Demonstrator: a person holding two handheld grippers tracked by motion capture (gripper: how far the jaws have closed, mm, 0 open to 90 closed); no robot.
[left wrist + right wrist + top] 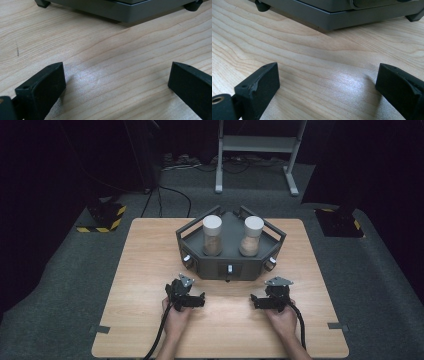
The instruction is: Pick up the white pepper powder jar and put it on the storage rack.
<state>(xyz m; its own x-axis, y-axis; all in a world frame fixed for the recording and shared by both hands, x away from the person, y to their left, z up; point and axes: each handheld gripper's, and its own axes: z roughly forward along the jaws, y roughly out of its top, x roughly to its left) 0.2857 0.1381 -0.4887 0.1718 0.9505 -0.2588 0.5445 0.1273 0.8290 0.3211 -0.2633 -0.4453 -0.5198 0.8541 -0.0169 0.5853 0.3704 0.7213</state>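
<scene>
1. Near the desk's front edge, the left tongs (pixel 199 300) and right tongs (pixel 256 302) are held with jaws spread apart, nothing between them.
2. Just beyond, at the light wooden desk's (pixel 150 270) centre, a dark grey angular tray (pixel 230 251) is set.
3. Two clear white-capped jars (pixel 212 235) of brown contents are carried upright in it.

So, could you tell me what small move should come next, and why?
Probably lift the left gripper forward towards the left jar. Both grippers rest open and empty on the table, while two capped jars stand untouched in the grey tray just ahead.
</scene>
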